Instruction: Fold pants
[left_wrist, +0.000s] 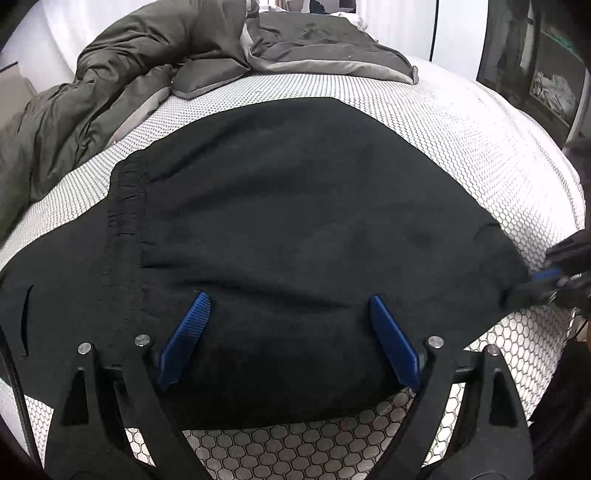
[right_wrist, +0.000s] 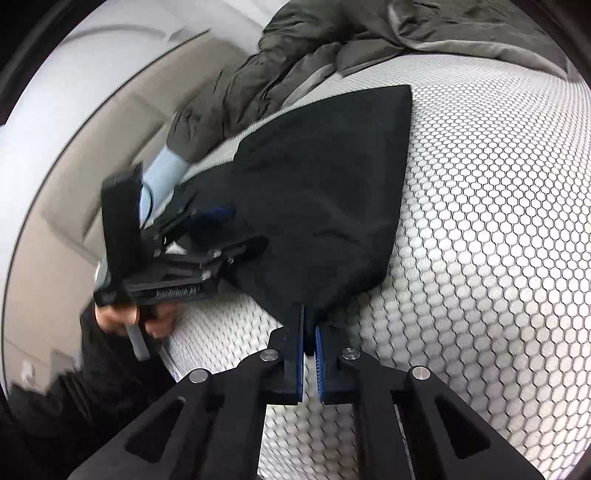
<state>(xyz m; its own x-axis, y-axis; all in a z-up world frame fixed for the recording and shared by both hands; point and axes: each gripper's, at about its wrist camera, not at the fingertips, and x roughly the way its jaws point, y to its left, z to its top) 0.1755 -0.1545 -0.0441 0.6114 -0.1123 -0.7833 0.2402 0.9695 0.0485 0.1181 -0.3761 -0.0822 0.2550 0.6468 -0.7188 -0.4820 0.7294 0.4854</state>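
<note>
Black pants (left_wrist: 295, 229) spread flat on honeycomb-pattern mattress (left_wrist: 480, 155) at frame centre, left gripper (left_wrist: 290, 314) jaws wide apart over near edge, holding nothing, right gripper (right_wrist: 309, 321) clamped on pants corner, grey duvet (left_wrist: 110, 85) upper left.

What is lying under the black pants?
Under the black fabric pants lies a white bed cover with a black hexagon pattern, showing along their edges. The part directly beneath the pants is covered and cannot be seen.

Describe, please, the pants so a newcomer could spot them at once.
Start at the bed with the white honeycomb-patterned cover. The pants lie flat on its near end, black, with a gathered waistband, unlike the crumpled grey duvet behind them.
</note>
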